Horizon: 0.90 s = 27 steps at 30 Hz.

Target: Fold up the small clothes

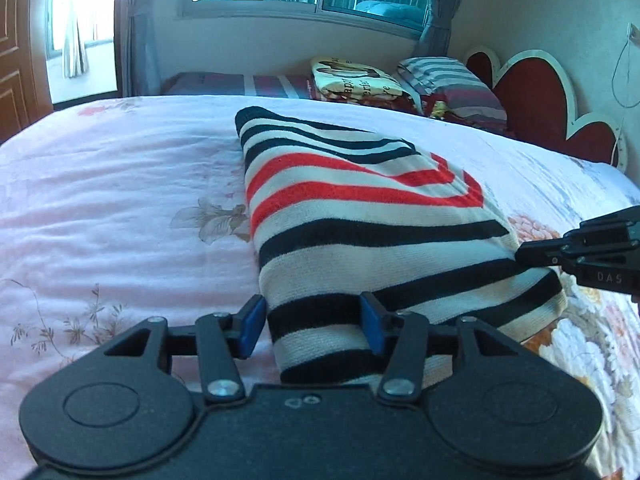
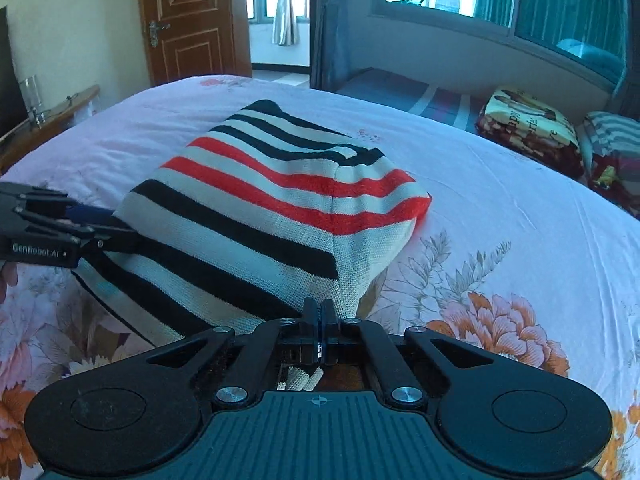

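A knitted sweater (image 1: 360,208) with black, cream and red stripes lies folded on the bed, its near end raised between my two grippers. My left gripper (image 1: 312,320) has its blue pads (image 1: 252,328) set wide apart around the thick near-left edge of the sweater and holds it. From the right wrist it enters at the left edge as the left gripper (image 2: 120,232) on the sweater (image 2: 256,208). My right gripper (image 2: 320,308) is shut on the sweater's near-right corner, and cream fabric shows behind its jaws. The left wrist view has it at the right as the right gripper (image 1: 532,256).
The bed has a pink floral sheet (image 1: 120,200). Folded blankets and pillows (image 1: 360,80) lie on a bench under the window. A red headboard (image 1: 540,96) stands at the right. A wooden door (image 2: 188,20) and a side table with a glass (image 2: 32,92) are at the left.
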Motion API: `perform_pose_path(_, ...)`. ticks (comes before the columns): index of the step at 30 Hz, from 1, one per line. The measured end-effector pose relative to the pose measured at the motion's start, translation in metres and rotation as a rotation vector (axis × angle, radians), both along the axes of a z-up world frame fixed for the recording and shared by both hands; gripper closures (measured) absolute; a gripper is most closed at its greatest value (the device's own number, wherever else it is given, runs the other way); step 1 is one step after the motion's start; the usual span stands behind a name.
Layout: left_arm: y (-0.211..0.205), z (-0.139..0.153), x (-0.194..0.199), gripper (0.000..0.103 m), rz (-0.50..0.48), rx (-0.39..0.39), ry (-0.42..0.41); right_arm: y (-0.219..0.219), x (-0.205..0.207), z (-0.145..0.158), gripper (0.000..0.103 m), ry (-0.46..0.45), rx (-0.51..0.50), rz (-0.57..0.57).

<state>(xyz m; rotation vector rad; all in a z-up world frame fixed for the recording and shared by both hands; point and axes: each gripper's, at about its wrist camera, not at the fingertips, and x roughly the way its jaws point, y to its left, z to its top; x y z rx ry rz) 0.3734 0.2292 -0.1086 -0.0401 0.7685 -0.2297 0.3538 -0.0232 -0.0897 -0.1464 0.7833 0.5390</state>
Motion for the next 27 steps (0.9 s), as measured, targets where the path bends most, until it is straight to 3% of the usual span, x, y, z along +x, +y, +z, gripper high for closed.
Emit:
perform_pose_path(4,-0.009,0.008,-0.004,0.053,0.03,0.034,-0.002,0.001,-0.004,0.012,0.103,0.004,0.013,-0.049)
perform_pose_path(5,-0.012,0.012,-0.009,0.057,0.033,0.041,-0.009,-0.001,-0.009,0.018,0.097,0.006,0.028,-0.069)
perform_pose_path(6,-0.015,0.016,-0.015,0.068,0.037,0.051,-0.023,-0.003,-0.014,0.025,0.086,0.009,0.044,-0.086)
perform_pose_path(7,-0.017,0.021,-0.021,0.078,0.035,0.055,-0.031,-0.006,-0.024,0.033,0.034,-0.007,0.059,-0.096)
perform_pose_path(8,-0.018,0.025,-0.029,0.097,0.039,0.05,-0.036,-0.011,-0.039,0.04,0.014,-0.064,0.095,-0.079)
perform_pose_path(9,-0.019,0.028,-0.037,0.103,0.046,0.04,-0.041,-0.012,-0.05,0.046,0.016,-0.086,0.1,-0.067)
perform_pose_path(11,-0.021,0.034,-0.056,0.103,0.053,0.024,-0.05,-0.014,-0.069,0.053,0.031,-0.077,0.093,-0.072)
perform_pose_path(13,-0.027,0.042,-0.08,0.103,0.061,0.017,-0.067,-0.02,-0.093,0.062,0.031,-0.098,0.123,-0.087)
perform_pose_path(14,-0.031,0.047,-0.093,0.093,0.074,0.014,-0.075,-0.024,-0.107,0.067,0.031,-0.112,0.142,-0.101)
perform_pose_path(15,-0.034,0.053,-0.107,0.06,0.094,0.013,-0.09,-0.027,-0.12,0.071,0.03,-0.122,0.153,-0.122)
perform_pose_path(16,-0.037,0.06,-0.123,0.036,0.115,0.014,-0.115,-0.03,-0.134,0.076,0.012,-0.128,0.155,-0.151)
perform_pose_path(17,-0.041,0.067,-0.14,0.003,0.149,0.021,-0.154,-0.034,-0.149,0.081,0.0,-0.143,0.155,-0.18)
perform_pose_path(19,-0.046,0.081,-0.172,0.004,0.157,0.018,-0.207,-0.039,-0.176,0.089,0.0,-0.133,0.145,-0.197)
perform_pose_path(22,-0.052,0.098,-0.209,0.004,0.157,0.023,-0.196,-0.046,-0.215,0.095,0.0,-0.102,0.115,-0.254)
perform_pose_path(27,-0.066,0.125,-0.269,0.003,0.13,0.064,-0.213,-0.054,-0.277,0.108,0.0,-0.13,0.101,-0.323)
